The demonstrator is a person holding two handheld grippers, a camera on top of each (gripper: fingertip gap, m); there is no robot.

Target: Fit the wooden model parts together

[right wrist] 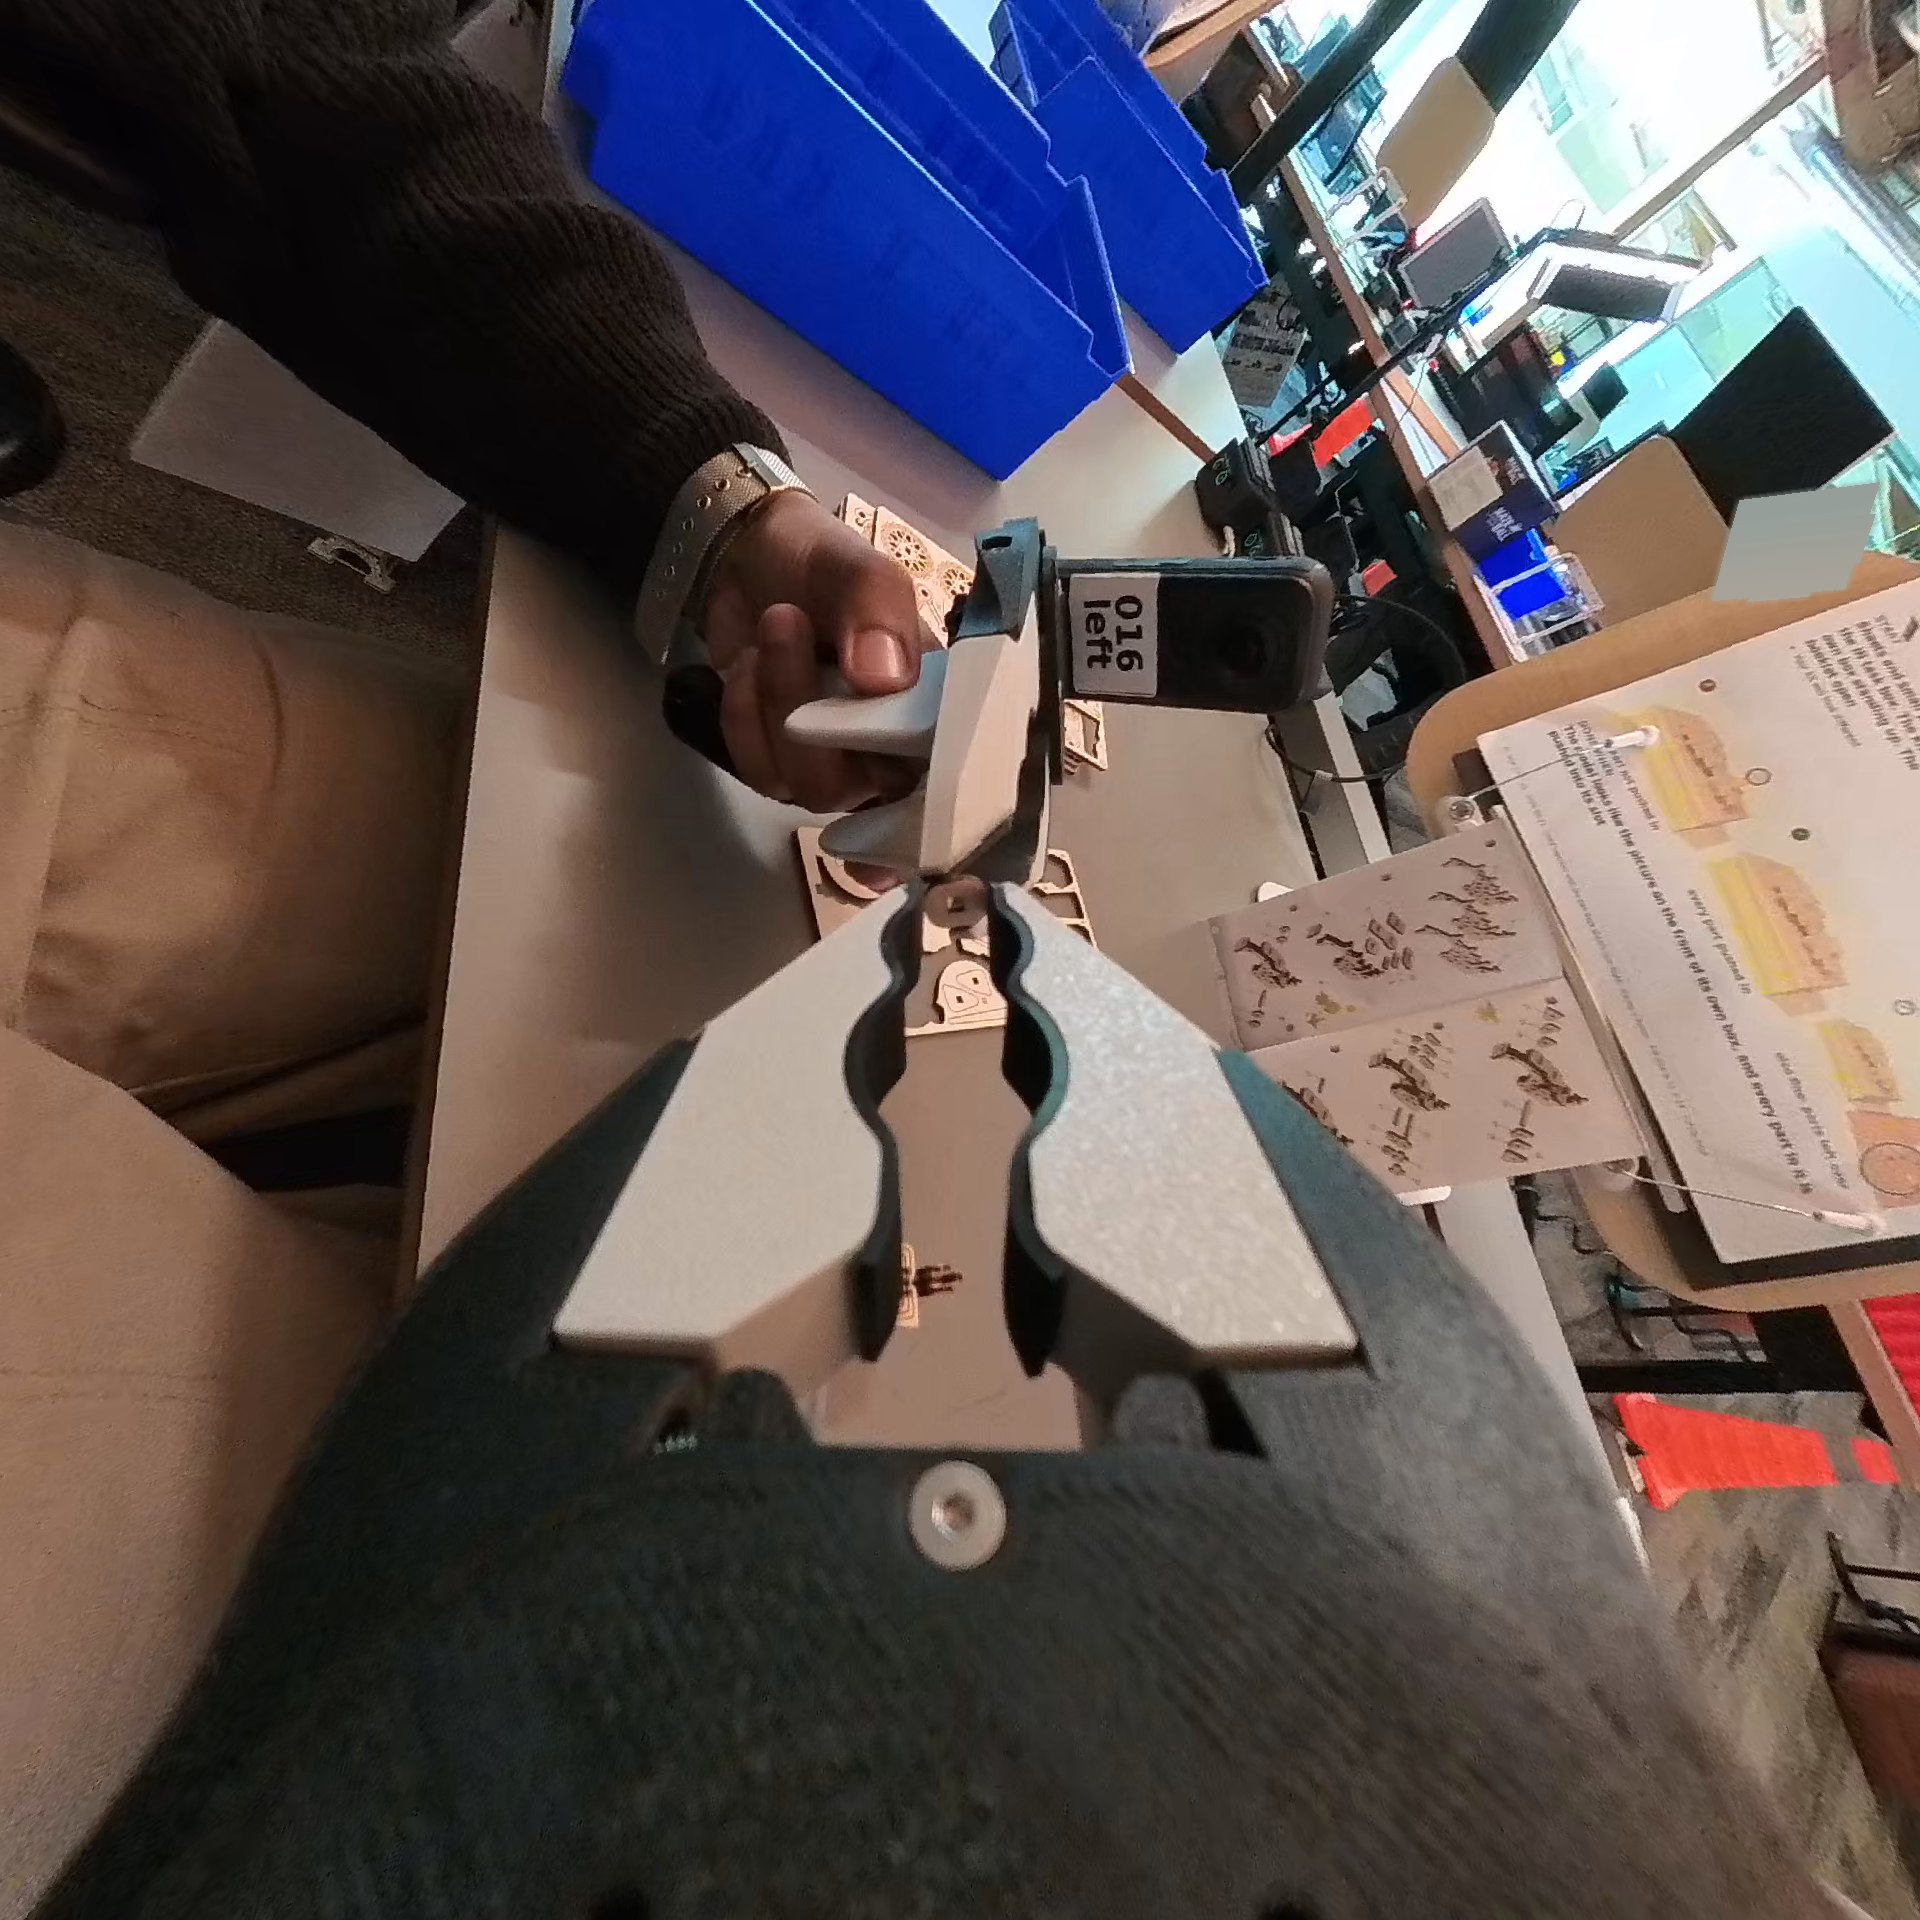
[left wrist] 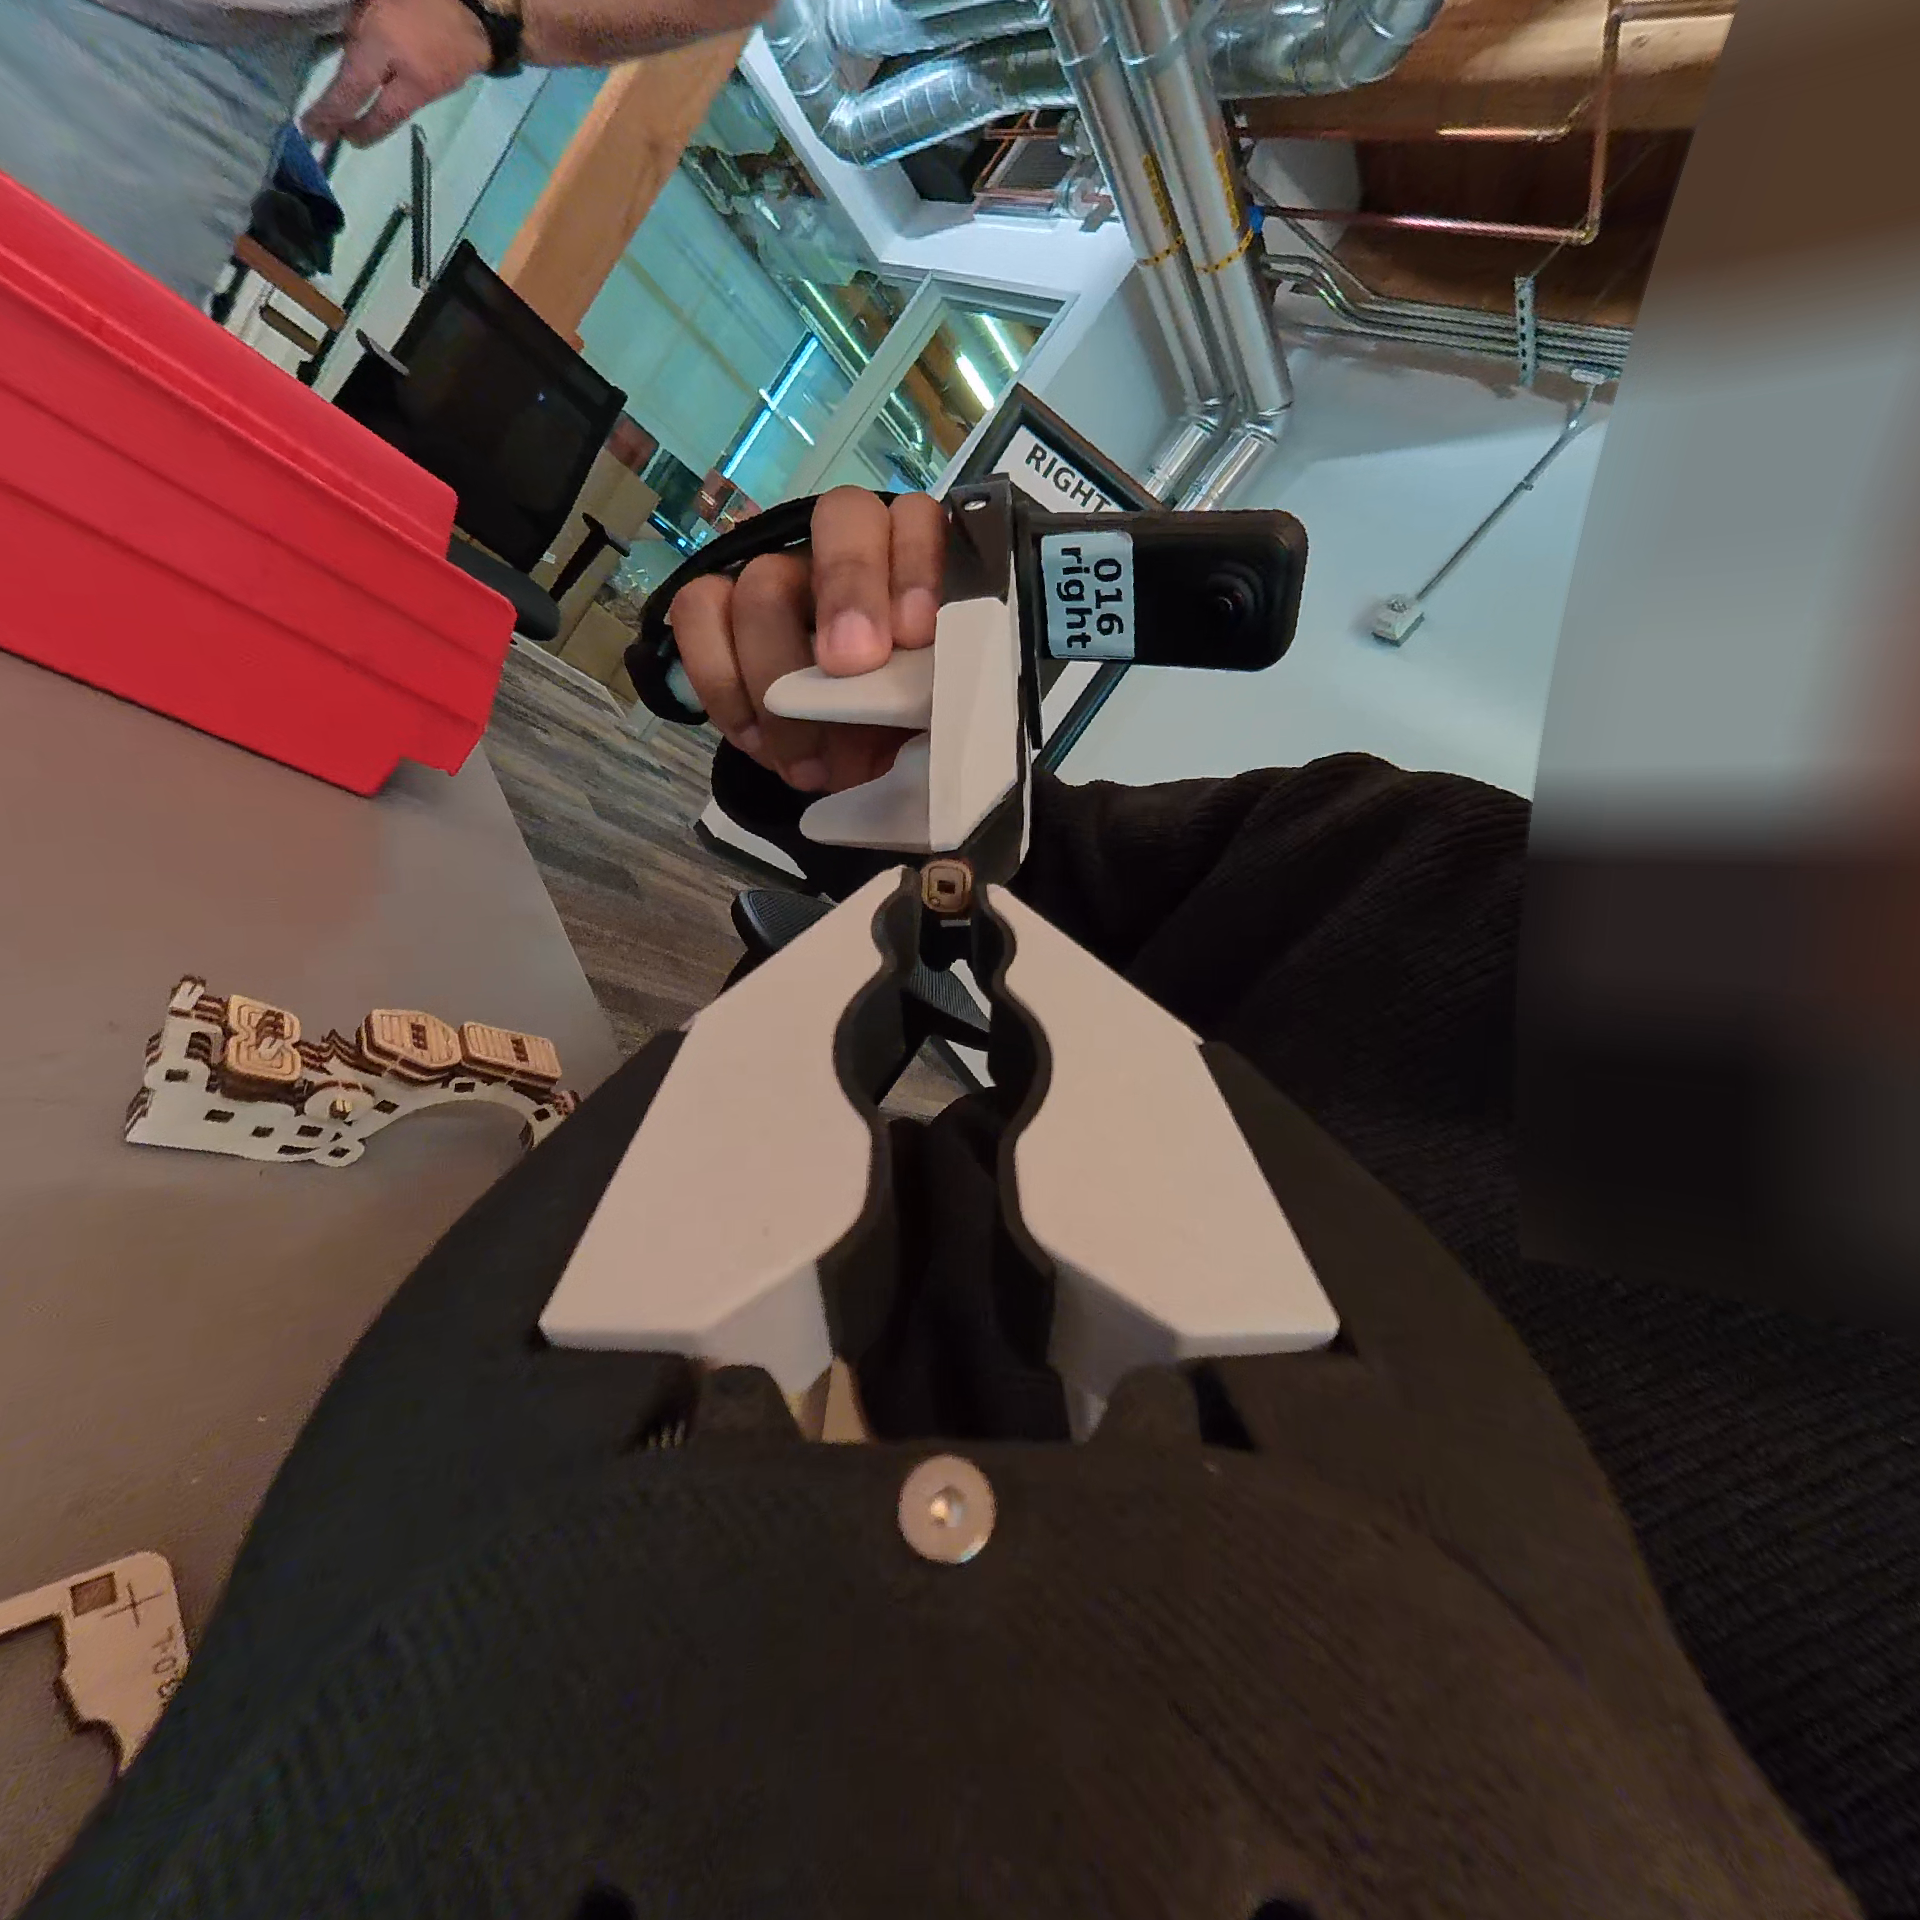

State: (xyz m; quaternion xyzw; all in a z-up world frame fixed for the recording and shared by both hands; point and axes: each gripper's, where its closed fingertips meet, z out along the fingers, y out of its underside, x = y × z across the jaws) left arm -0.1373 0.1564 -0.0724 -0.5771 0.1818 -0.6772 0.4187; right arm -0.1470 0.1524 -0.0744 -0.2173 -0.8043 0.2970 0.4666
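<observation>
Wooden part (left wrist: 945,891), mostly hidden between tool tips

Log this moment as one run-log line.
left hand-held gripper pinches small wooden part; right hand-held gripper pinches it too, tip-to-tip; partial model on table

From where I stand, each handheld tool carries a printed tag: a white label (left wrist: 1084,592) with dark characters sits on the side of the black camera (left wrist: 1216,592) in the left wrist view, and a matching sticker (right wrist: 1112,631) sits on the other camera (right wrist: 1236,634) in the right wrist view. A dark-framed white sign (left wrist: 1060,468) with bold capitals leans behind the first camera, and the wooden sheet (left wrist: 94,1631) at the table's near corner bears small burned-in digits. On the right stand a printed instruction page (right wrist: 1714,935) with lines of text and yellow pictures, and a leaflet (right wrist: 1403,1029) of small drawings.
</observation>
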